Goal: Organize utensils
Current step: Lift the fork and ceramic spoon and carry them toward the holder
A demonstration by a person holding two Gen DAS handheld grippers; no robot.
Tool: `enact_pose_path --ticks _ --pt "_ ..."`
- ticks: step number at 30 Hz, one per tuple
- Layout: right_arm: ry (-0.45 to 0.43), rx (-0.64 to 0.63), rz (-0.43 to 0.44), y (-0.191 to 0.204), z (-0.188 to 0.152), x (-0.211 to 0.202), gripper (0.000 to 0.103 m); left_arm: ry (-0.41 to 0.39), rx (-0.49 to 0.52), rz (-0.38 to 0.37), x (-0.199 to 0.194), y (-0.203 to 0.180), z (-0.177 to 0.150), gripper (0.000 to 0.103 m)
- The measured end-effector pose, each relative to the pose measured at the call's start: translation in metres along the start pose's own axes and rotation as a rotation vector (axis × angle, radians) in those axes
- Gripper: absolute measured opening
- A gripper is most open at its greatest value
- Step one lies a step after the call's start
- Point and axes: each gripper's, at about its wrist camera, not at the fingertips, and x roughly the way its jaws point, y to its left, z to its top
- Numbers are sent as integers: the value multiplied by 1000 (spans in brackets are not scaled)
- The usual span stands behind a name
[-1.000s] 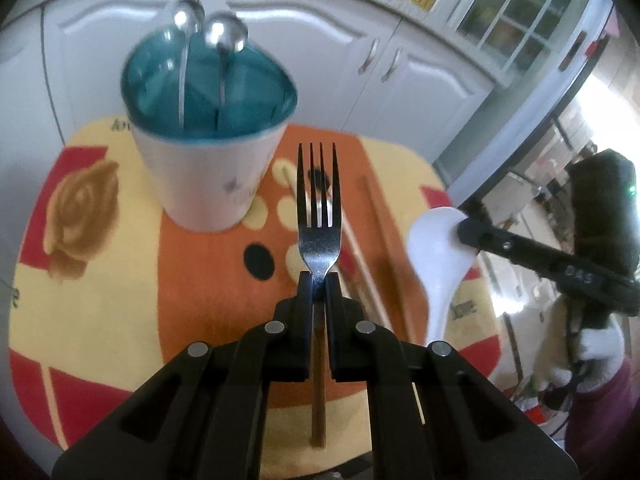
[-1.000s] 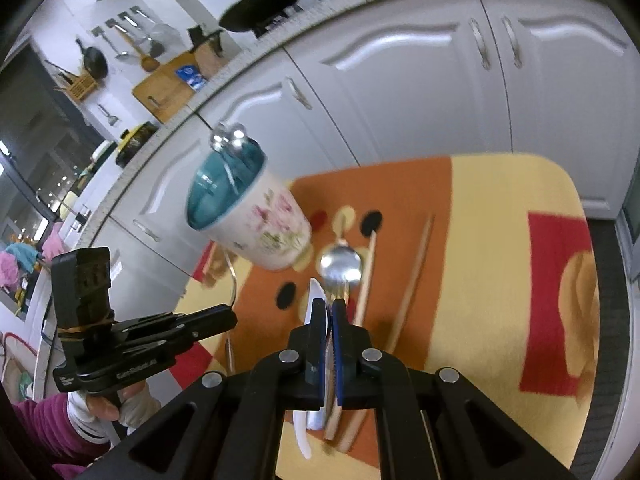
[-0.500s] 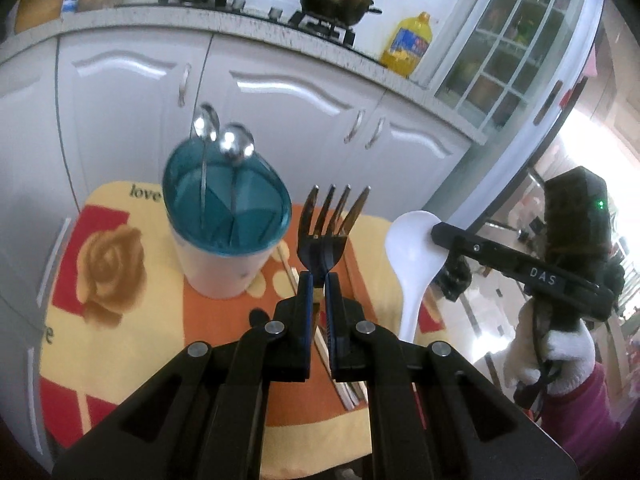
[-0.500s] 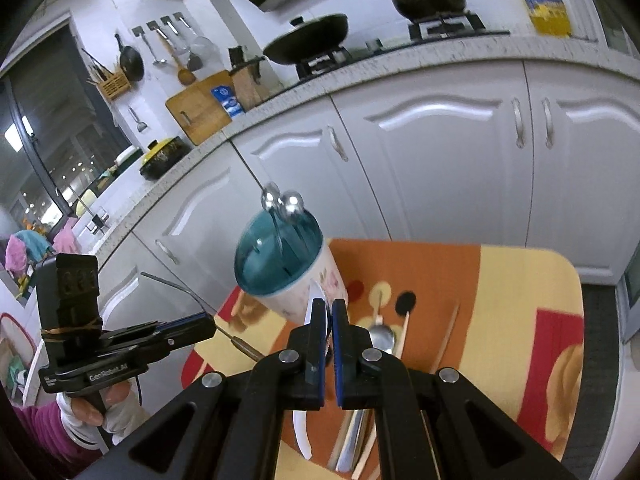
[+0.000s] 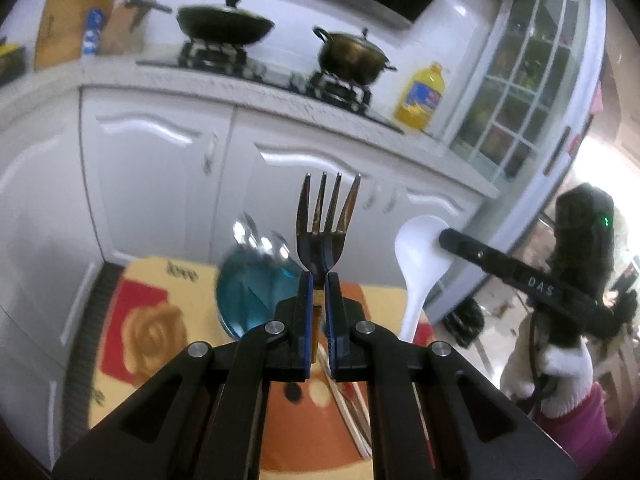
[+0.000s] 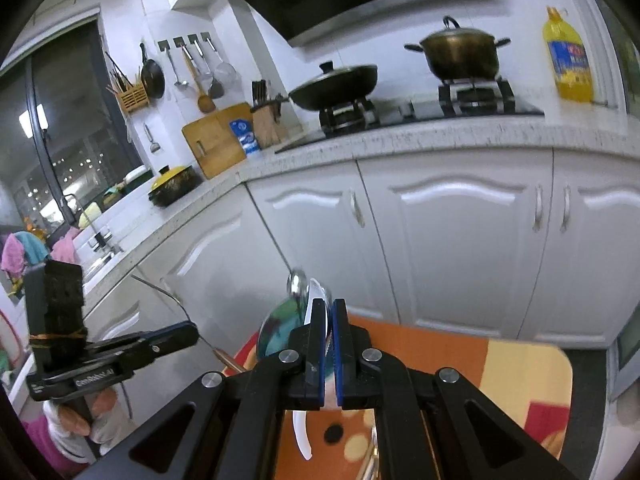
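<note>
the orange-and-yellow patterned mat (image 5: pixel 168 280) lies below white kitchen cabinet doors (image 6: pixel 460 240), and on it stands the white floral cup with a teal inside (image 5: pixel 252 300), two shiny metal spoons (image 5: pixel 260 236) upright in it. that cup is the target for both held pieces. it sits below and just ahead of the left tongs (image 5: pixel 319 280), slightly to their left, and partly hidden right behind the right tongs (image 6: pixel 329 308); neither hand looks clearly nearer.

the left tongs are clamped on the neck of a steel four-tined fork (image 5: pixel 326 220), tines up, long axis running away along the tongs. the right tongs are closed on a white plastic soup spoon (image 5: pixel 420 260), bowl up and handle hanging down. judging by this, each piece must be tipped handle-down over the cup mouth. wooden chopsticks (image 5: pixel 352 408) are on the mat.

readable writing: "love" on the mat edge, "das" on the right tongs' arm, "genrobot.ai", seemingly, on the left tongs' body. a yellow oil bottle (image 6: pixel 568 56) on the worktop (image 6: pixel 400 140) has an unreadable blue label.
</note>
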Motion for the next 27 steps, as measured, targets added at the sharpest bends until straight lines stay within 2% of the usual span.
enact_pose_path --ticks 5,13,18,27 --pt "-36 -1 -29 8 21 30 3 -32 -5 64 13 16 21 4" --pt "-51 -21 -91 9 34 84 3 -22 -16 117 41 35 33 4" --pt "-48 -25 -127 3 26 113 3 20 -5 137 60 39 27 4" --pt "63 -27 -122 -8 -9 141 3 112 -12 164 92 43 0 4"
